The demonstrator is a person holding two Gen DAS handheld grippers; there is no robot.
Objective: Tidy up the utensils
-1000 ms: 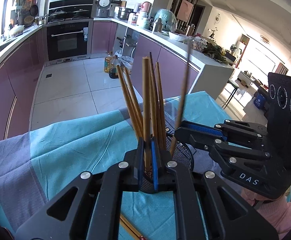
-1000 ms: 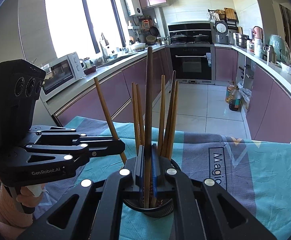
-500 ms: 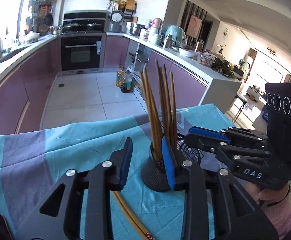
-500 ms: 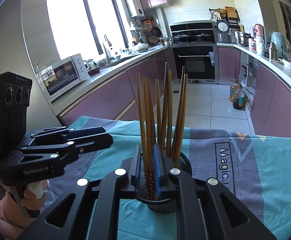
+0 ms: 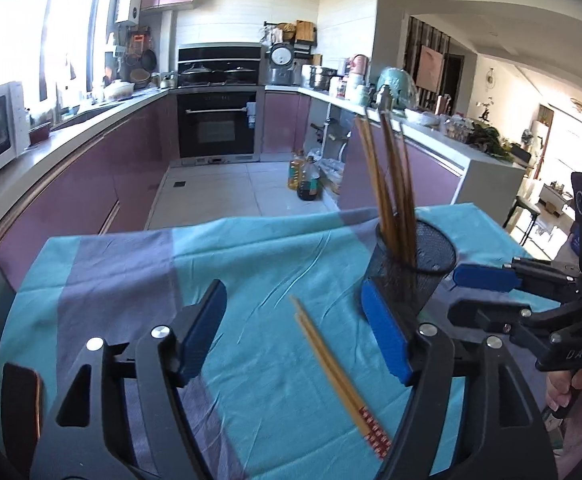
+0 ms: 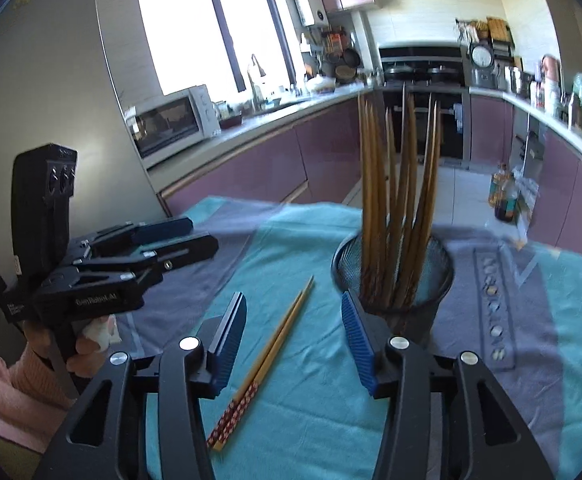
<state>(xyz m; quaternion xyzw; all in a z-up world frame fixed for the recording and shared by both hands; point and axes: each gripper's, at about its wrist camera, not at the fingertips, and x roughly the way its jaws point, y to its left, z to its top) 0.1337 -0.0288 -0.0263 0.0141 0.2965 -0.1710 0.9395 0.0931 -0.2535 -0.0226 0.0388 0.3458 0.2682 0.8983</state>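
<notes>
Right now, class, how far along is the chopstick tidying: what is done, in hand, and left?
Done: many brown wooden chopsticks stand in the black mesh cup. In hand: nothing; the left claw and right claw have just opened, empty. Left: one red-patterned chopstick pair lies on the teal cloth.

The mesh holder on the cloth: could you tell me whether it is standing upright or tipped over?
Upright. The mesh holder stands on its base on the cloth, its round rim facing up, with chopsticks standing inside.
</notes>
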